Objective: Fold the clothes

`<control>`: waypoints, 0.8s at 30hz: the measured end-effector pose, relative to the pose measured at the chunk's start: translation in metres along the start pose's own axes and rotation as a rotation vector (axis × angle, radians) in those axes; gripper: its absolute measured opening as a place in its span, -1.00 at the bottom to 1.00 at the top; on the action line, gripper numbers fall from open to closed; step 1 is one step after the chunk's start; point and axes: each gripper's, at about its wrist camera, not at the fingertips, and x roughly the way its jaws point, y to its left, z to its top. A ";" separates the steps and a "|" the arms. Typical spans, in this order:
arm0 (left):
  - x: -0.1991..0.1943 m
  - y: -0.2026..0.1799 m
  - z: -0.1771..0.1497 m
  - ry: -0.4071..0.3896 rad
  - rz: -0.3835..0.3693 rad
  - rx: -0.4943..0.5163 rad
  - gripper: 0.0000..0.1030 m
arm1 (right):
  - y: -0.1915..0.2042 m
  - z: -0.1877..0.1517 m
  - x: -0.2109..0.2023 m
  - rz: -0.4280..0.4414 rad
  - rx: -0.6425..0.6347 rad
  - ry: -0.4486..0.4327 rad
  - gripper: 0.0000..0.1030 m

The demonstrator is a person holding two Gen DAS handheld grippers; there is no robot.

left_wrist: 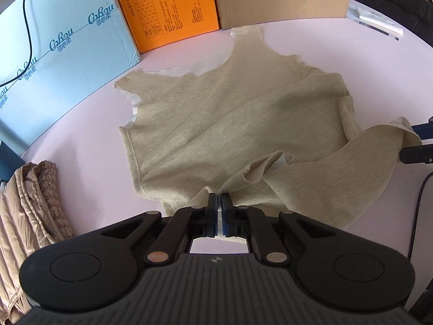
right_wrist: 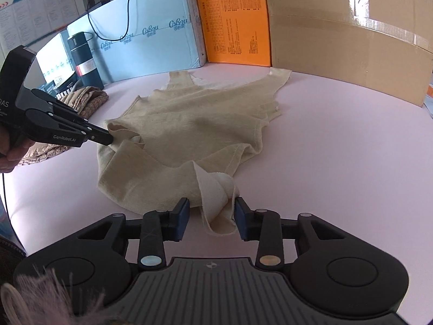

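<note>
**Beige top gripped at hem**

Beige sleeveless top [left_wrist: 230,124] lies spread on the pink table [left_wrist: 89,146], straps toward the boxes [left_wrist: 167,5]. Left tool [left_wrist: 219,203] clamped shut on one hem corner. Right tool [right_wrist: 212,216] part open, bunched hem between its pads, not pinched.

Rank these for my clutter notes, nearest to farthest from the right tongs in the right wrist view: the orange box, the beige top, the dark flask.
1. Beige top: a corner lies between the right tongs.
2. Dark flask: far left, beside the blue box.
3. Orange box: at the back, center.
</note>
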 end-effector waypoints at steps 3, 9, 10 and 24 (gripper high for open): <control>-0.003 0.001 -0.006 0.010 0.016 -0.024 -0.95 | -0.001 0.001 0.000 0.003 -0.021 0.018 -0.44; -0.009 0.005 -0.020 0.028 0.024 -0.048 -0.95 | -0.008 -0.004 -0.001 -0.001 -0.013 0.043 -0.44; -0.009 0.006 -0.022 0.034 0.027 -0.051 -0.95 | -0.009 -0.005 -0.001 -0.001 -0.009 0.045 -0.44; -0.035 0.022 -0.031 -0.119 -0.080 -0.084 -0.25 | -0.012 -0.005 -0.017 0.027 -0.014 0.034 -0.27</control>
